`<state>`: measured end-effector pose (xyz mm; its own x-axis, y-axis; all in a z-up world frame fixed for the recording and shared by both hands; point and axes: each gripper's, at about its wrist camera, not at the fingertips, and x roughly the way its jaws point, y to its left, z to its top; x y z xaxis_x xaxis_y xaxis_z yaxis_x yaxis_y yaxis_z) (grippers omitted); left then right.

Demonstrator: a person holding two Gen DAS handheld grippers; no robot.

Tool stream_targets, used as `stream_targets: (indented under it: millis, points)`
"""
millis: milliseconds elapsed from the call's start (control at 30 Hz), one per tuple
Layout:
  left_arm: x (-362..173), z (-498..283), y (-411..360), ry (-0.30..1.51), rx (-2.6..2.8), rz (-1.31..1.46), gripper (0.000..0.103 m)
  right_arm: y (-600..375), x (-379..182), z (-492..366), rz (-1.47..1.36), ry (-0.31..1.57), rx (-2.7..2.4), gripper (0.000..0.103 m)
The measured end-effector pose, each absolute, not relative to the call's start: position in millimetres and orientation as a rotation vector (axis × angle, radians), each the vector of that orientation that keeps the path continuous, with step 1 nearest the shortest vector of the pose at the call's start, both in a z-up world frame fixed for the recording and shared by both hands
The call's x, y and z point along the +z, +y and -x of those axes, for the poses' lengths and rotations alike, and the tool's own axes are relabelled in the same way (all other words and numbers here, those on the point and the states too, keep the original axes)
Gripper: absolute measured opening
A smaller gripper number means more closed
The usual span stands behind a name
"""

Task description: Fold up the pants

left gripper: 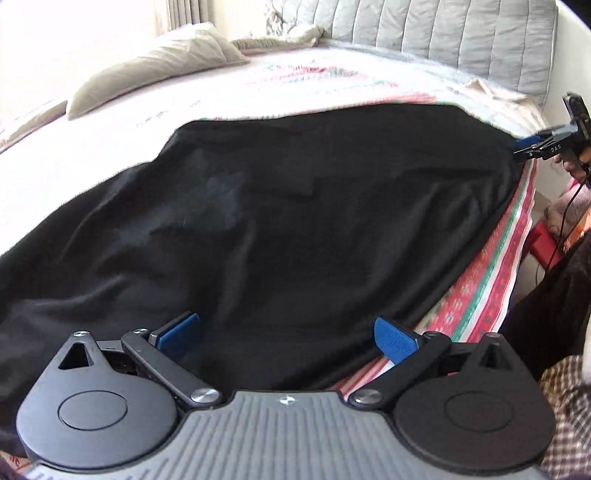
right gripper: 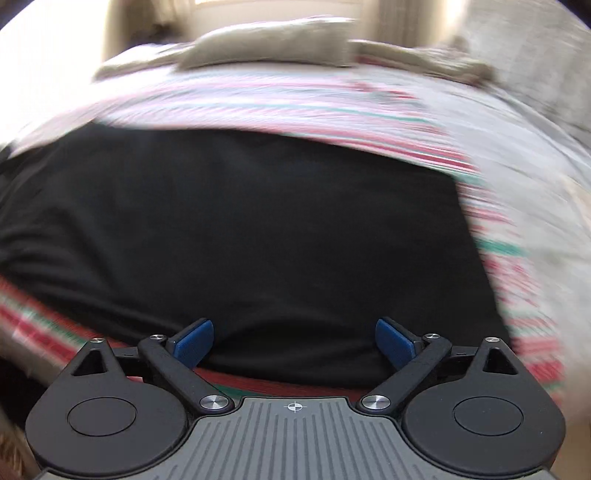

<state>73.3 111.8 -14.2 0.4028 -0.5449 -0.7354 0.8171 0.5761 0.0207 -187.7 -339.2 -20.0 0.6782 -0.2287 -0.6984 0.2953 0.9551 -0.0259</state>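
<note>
Black pants (left gripper: 280, 221) lie spread across a striped bedspread (left gripper: 491, 280). My left gripper (left gripper: 286, 338) is open, its blue pads wide apart just above the near edge of the cloth, holding nothing. My right gripper (left gripper: 524, 147) shows at the far right of the left wrist view, at the far corner of the pants. In the right wrist view my right gripper (right gripper: 293, 341) is open, pads wide apart over the near edge of the pants (right gripper: 258, 236), holding nothing. That view is blurred.
A beige pillow (left gripper: 155, 70) lies at the far left of the bed. A grey padded headboard (left gripper: 443, 33) stands behind. The bed's edge runs along the right, with a red object (left gripper: 545, 245) and a cable beyond it. The striped bedspread (right gripper: 295, 99) extends past the pants.
</note>
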Motion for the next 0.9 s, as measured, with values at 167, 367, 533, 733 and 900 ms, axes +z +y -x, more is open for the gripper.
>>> stream_targets:
  millis: [167,367,533,733,900]
  points:
    - [-0.6,-74.4,96.1,0.701,-0.926,-0.298,0.103,-364.2,-3.8,206.2,-0.213,0.63,-0.452,0.095]
    - [8.7,-85.2,75.9,0.703,-0.892,-0.169,0.103,-387.5,-7.9,208.5,-0.307,0.599,-0.608,0.094]
    - [6.5,-92.1,63.6,0.722,-0.862,-0.119,0.103,-400.6,-19.5,209.3,-0.339,0.646,-0.648,0.091]
    - [5.0,-96.1,54.7,0.736,-0.831,-0.11,0.103,-396.4,-31.9,199.4,-0.265,0.711,-0.665,0.078]
    - [4.3,-92.9,49.9,0.74,-0.826,-0.106,0.103,-393.0,-29.2,194.7,-0.264,0.712,-0.635,0.042]
